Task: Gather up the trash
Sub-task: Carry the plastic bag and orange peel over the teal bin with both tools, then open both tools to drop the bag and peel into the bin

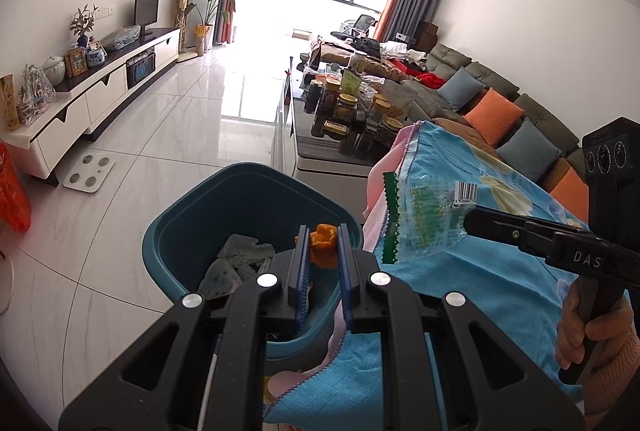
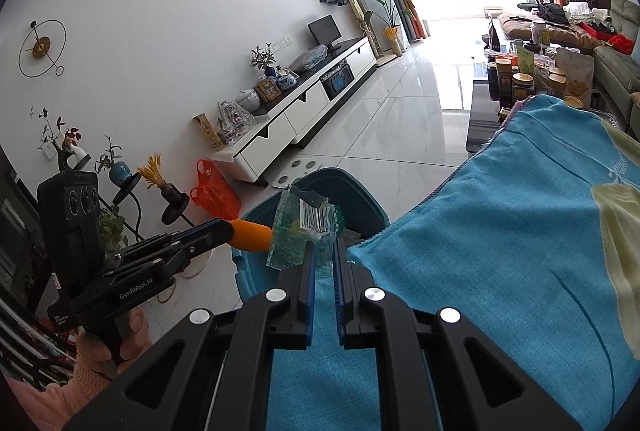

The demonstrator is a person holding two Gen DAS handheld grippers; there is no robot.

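My left gripper [image 1: 323, 237] is shut on a piece of orange peel [image 1: 323, 245] and holds it over the teal trash bin [image 1: 188, 215]; it also shows in the right wrist view [image 2: 250, 231]. Grey crumpled paper [image 1: 236, 259] lies in the bin. My right gripper [image 2: 323, 251] is shut on a clear green plastic wrapper [image 2: 304, 227] with a barcode, held at the bin's [image 2: 372, 207] near rim. In the left wrist view the right gripper [image 1: 472, 221] holds the wrapper [image 1: 424, 215] above the blue cloth.
A blue patterned cloth [image 1: 480, 271] covers the surface right of the bin. A coffee table with several jars [image 1: 352, 111], a sofa with cushions [image 1: 492, 111], a TV cabinet [image 1: 104, 87], a floor scale [image 1: 89, 173] and an orange bag [image 2: 212, 191] stand around.
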